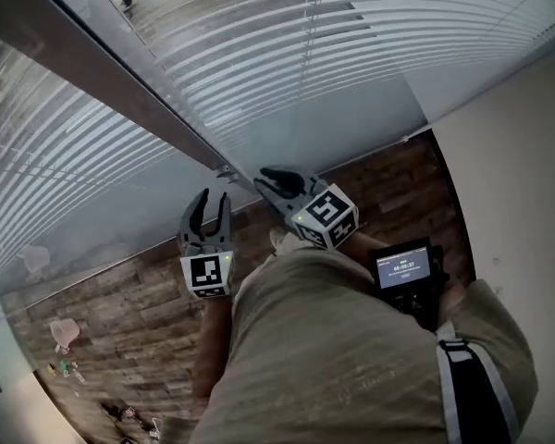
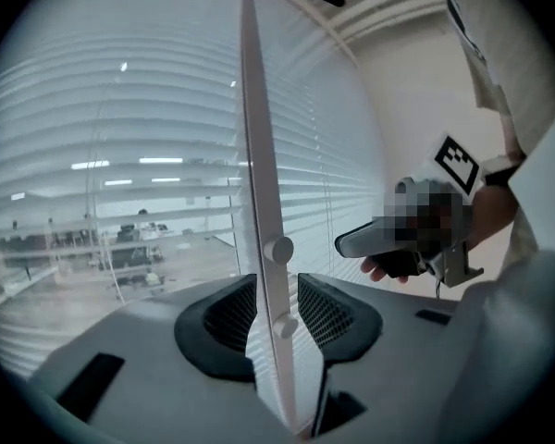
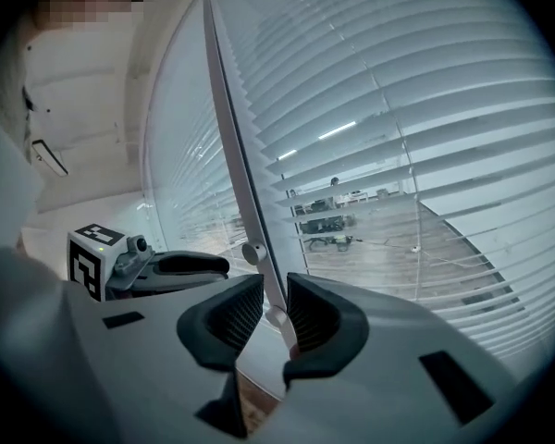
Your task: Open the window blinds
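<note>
Closest to the head camera is the person's beige shirt [image 1: 333,340], with a small lit screen [image 1: 405,268] at the hip, over a wood-plank floor [image 1: 388,178]. Just ahead, the left gripper [image 1: 211,202] has its jaws clearly spread and holds nothing. The right gripper [image 1: 268,181] is beside it, with a narrower gap between its jaws and nothing clamped either. Both point at the upright post [image 1: 120,91] that splits the window, and both stop a bit short of its foot.

The window blinds [image 1: 259,54] hang right behind that, one on each side of the post. They're white horizontal slats, let down all the way, with thin cords running through them.

The head view only shows them as pale stripes. Each gripper view lines the post up in the gap between its own jaws and shows two little round knobs [image 2: 279,249] on it. Those views also see between the slats to a room with desks [image 2: 120,243] and ceiling lights beyond the glass.
</note>
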Motion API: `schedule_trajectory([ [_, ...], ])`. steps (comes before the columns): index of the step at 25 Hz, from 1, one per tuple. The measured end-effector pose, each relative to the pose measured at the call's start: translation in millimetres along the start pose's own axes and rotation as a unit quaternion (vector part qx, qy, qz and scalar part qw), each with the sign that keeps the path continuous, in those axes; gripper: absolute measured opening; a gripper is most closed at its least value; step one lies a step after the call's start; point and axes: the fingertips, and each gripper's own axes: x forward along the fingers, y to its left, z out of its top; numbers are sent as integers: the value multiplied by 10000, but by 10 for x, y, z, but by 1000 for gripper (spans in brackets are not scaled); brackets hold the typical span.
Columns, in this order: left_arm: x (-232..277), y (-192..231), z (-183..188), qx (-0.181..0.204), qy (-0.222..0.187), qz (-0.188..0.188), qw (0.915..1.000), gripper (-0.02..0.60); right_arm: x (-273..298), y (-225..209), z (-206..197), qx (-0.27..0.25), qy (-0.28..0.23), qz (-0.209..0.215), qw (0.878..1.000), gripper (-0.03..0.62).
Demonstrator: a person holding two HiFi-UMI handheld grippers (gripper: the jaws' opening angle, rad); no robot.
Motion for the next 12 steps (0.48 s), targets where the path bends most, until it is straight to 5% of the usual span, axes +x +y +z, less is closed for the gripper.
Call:
schedule_trajectory([
  [4, -21, 63, -188, -1063, -47, -112, 9943, 137, -22, -60, 8, -9, -41, -104, 9999, 78],
  [12, -42, 91, -349, -1749, -118, -58, 9845, 137, -39, -67, -49, 1, -41, -104, 9999, 79],
])
